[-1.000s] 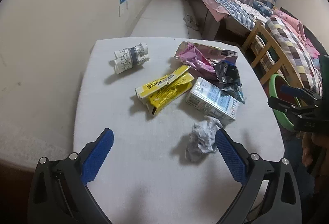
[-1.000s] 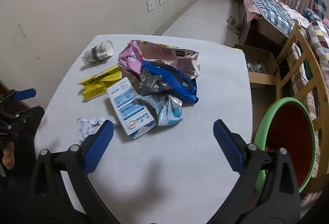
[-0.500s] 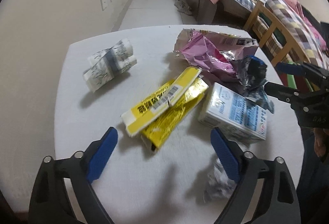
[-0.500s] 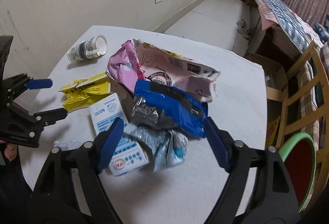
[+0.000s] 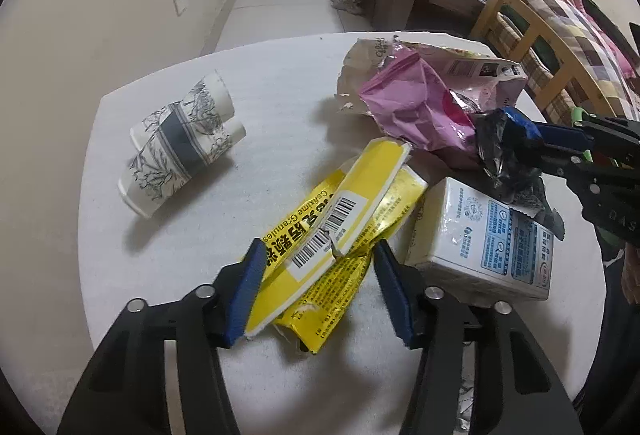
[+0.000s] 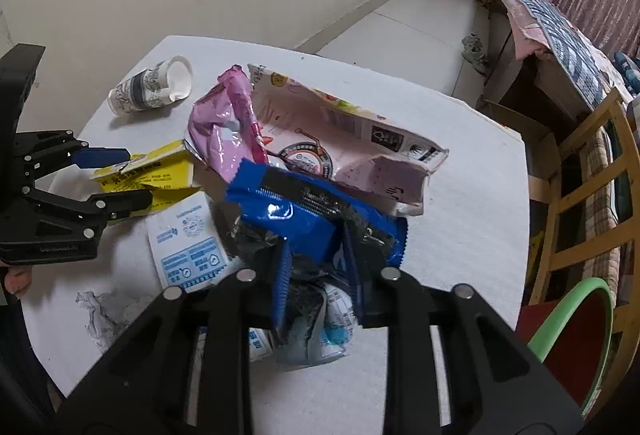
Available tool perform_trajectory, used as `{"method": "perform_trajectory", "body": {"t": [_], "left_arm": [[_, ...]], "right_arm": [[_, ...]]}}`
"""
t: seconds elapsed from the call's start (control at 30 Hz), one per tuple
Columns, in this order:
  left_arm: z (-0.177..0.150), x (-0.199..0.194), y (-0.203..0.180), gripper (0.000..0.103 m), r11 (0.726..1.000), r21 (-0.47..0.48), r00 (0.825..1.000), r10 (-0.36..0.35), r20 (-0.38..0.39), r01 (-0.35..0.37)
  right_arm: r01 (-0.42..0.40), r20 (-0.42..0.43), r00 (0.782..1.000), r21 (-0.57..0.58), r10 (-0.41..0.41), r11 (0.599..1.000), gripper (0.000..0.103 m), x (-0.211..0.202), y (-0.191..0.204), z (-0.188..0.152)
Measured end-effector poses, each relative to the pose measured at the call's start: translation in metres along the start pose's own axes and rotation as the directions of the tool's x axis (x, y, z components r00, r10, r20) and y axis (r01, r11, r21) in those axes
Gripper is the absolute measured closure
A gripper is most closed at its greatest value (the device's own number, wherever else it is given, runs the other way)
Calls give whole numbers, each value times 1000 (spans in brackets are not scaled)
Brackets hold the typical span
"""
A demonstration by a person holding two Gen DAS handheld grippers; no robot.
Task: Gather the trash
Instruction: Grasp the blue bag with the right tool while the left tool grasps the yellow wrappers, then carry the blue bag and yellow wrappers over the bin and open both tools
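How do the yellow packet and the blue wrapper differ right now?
The yellow packet is flat card with a barcode; the blue wrapper is glossy, crumpled foil. The yellow packet lies low at the pile's left edge, between the closing left tongs; the blue wrapper rides on top, in the closing right tongs. Both lie on the white table.

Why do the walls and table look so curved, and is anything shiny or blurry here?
Both wrist views use fisheye lenses, so the table edge and walls bow and corners go black. Right wrist view: a bright glare spot on the blue wrapper. Left wrist view: soft shadows beside the paper cups; both views are otherwise sharp.
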State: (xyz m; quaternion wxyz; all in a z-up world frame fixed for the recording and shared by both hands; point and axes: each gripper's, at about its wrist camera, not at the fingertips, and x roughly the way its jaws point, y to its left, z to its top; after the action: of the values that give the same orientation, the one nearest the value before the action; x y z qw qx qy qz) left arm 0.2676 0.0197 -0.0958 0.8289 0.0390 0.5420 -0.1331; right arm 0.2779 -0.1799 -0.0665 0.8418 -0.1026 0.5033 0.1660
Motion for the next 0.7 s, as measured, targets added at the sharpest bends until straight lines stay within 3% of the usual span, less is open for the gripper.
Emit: {"method": "perform_trajectory", "body": {"t": [0.07,0.23,0.7], "left_arm": [[0,-1,0,62,1000,2,1000,-15,-2,15],[-5,-7,-3,68,999,-18,999,-31,7,31],[-35,-65,-6,71,994,-104,996,-30,85,39]], "right_arm": [[1,5,1000,5,-1,1000,86,-1,-1,0],[-3,22,1000,23,2,1000,98,-7,-4,1],[-57,124,991,65,48,996,102,-68,1,-11]]}}
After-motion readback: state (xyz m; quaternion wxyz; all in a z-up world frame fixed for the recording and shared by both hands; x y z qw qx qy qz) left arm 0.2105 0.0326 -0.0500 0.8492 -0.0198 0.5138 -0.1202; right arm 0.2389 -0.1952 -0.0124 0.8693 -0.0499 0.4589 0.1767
